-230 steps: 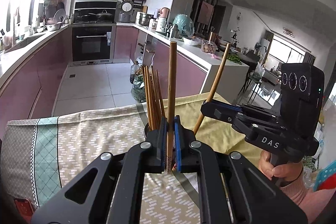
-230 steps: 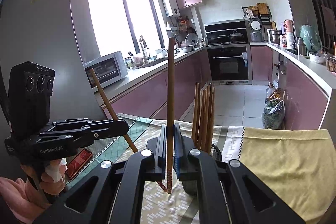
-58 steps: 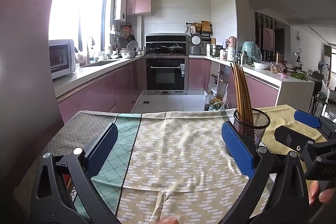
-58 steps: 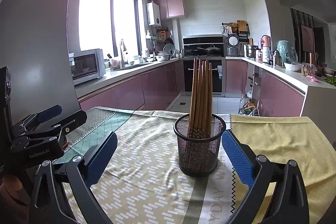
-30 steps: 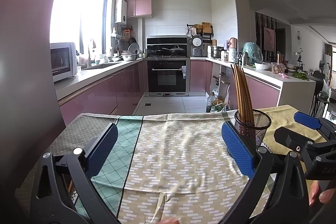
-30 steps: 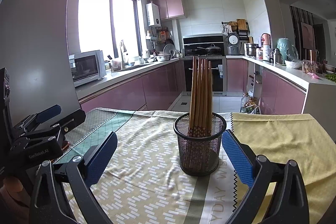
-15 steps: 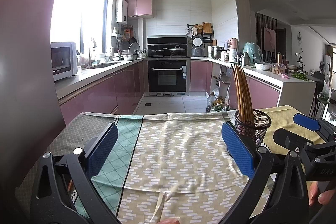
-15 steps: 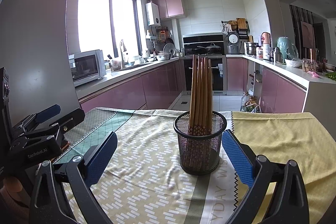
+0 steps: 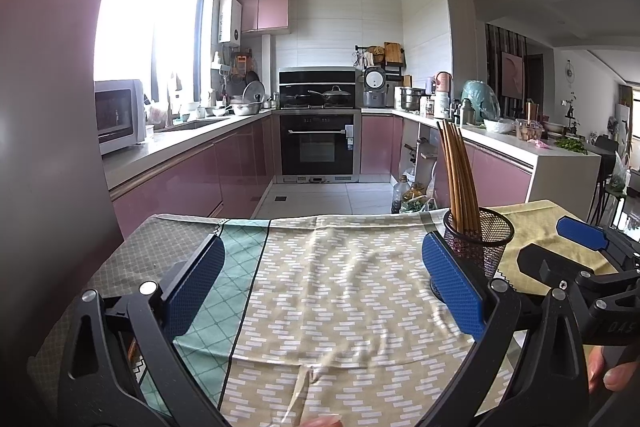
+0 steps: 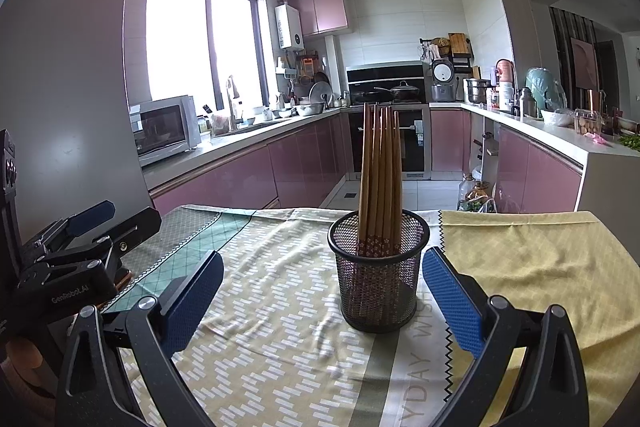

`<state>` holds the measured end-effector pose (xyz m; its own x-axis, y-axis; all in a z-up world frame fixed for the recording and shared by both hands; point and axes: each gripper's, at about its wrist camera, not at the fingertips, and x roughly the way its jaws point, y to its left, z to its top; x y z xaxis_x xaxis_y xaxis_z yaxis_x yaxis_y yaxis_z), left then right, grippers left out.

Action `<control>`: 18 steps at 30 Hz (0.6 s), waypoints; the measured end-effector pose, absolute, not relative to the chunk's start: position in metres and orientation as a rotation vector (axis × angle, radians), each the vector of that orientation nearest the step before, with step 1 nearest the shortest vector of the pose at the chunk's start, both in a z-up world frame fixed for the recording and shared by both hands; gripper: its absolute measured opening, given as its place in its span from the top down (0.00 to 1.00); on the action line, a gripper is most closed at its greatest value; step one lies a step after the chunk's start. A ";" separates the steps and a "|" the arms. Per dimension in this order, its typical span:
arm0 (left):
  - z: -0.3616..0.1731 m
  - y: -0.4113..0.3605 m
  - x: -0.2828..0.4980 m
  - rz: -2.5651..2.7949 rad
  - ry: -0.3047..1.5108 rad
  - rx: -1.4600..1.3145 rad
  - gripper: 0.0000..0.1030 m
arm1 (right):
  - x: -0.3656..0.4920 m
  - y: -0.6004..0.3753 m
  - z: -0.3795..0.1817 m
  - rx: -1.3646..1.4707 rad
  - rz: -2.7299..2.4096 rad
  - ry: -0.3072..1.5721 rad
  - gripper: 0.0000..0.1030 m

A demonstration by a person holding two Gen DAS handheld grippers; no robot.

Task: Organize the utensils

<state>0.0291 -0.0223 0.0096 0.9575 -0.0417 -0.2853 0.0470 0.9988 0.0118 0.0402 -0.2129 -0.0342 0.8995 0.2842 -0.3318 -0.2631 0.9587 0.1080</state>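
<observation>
Both grippers' fingers spread wide, empty; mesh cup [image 10: 378, 277] w/ chopsticks [image 10: 380, 183] upright mid-tablecloth [image 10: 280, 339].

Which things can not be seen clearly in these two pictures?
- Lower ends of the chopsticks: right wrist view, veiled by the mesh holder.
- Holder's base: left wrist view, covered by the left hand-held gripper pad.
- Reddish object at the table's left edge: hidden behind that gripper.
</observation>
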 end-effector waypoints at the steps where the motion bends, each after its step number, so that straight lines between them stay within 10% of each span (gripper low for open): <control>1: 0.009 -0.022 0.029 -0.045 0.289 0.019 0.05 | 0.040 -0.213 -0.034 0.062 0.282 0.353 0.06; 18: 0.009 -0.023 0.029 -0.046 0.289 0.018 0.05 | 0.041 -0.214 -0.036 0.066 0.278 0.355 0.06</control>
<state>0.0289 -0.0233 0.0094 0.9576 -0.0427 -0.2848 0.0479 0.9988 0.0113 0.0410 -0.2142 -0.0357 0.9001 0.2799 -0.3338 -0.2569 0.9599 0.1120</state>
